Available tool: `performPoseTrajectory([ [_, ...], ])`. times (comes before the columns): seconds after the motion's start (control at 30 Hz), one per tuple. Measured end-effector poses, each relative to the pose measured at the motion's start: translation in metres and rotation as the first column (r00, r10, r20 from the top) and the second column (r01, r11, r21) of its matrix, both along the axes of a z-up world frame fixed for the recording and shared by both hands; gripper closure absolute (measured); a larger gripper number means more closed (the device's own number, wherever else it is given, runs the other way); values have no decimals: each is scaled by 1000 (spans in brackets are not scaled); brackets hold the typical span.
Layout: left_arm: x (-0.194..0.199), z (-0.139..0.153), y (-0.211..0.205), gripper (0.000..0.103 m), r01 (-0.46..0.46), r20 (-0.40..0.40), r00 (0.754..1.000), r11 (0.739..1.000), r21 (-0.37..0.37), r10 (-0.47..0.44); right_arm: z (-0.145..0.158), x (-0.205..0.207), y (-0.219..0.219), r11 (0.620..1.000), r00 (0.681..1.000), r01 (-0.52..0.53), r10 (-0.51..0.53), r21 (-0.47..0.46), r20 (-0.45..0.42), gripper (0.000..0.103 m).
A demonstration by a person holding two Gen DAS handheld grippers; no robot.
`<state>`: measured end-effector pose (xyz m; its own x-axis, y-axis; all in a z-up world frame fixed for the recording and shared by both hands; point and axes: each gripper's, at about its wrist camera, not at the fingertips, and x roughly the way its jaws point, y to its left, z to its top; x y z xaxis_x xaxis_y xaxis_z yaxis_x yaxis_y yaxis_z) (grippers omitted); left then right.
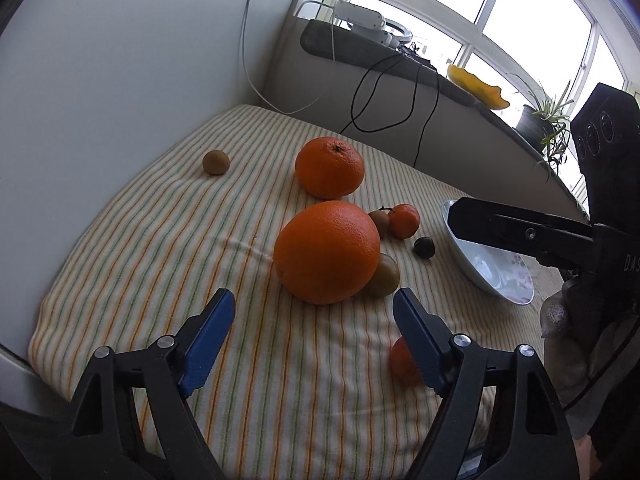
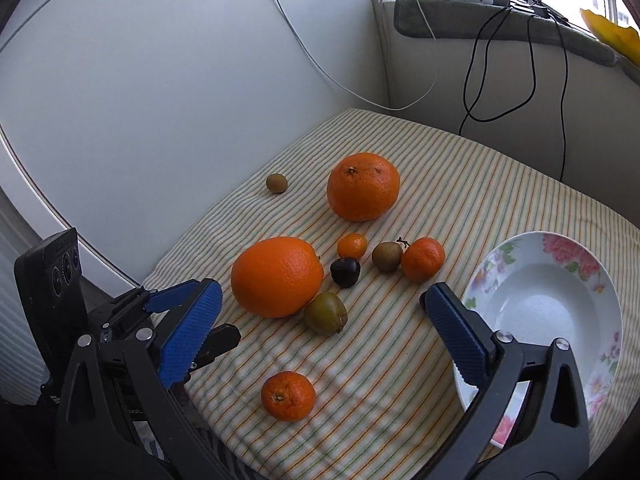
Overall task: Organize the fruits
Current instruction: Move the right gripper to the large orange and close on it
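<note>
Nine fruits lie on a striped cloth (image 2: 400, 360), and none is in the bowl. Going from left to right in the right wrist view, the left gripper (image 2: 192, 322) comes first, at about eight o'clock. Its blue pads are spread apart and hold nothing. Next is a small kiwi (image 2: 277, 183), alone at about eleven o'clock, well apart from the rest. Then comes a big orange (image 2: 277, 276) near the middle. A green-brown kiwi (image 2: 325, 313) touches it at five o'clock. A small mandarin (image 2: 288, 396) lies by itself at six o'clock, near the front edge of the cloth. A tiny mandarin (image 2: 352, 245) sits just above a dark plum (image 2: 345, 272). A second big orange (image 2: 363, 186) rests at twelve o'clock, behind them. Further right, a brown kiwi (image 2: 387, 256) touches another mandarin (image 2: 423, 259). Last is a white bowl with pink flowers (image 2: 568, 252) at three o'clock, sitting on the cloth.

The right gripper (image 2: 322, 326) is loose too. Its blue pads stand wide, with the green-brown kiwi and the front mandarin showing in the gap, and they press on nothing.

In the left wrist view, the left gripper (image 1: 314, 338) points at the near big orange (image 1: 327, 252) just ahead, not touching it.
</note>
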<state>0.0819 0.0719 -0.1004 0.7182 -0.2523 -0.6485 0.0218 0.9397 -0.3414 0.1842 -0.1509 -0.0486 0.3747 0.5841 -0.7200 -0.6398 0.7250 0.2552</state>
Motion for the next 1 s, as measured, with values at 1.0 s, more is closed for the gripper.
performPoseTrajectory([
  [1.0, 34, -20, 3, 33, 28, -36, 999, 992, -125, -33, -53, 48, 75, 996, 956, -83, 88, 30, -279, 26],
])
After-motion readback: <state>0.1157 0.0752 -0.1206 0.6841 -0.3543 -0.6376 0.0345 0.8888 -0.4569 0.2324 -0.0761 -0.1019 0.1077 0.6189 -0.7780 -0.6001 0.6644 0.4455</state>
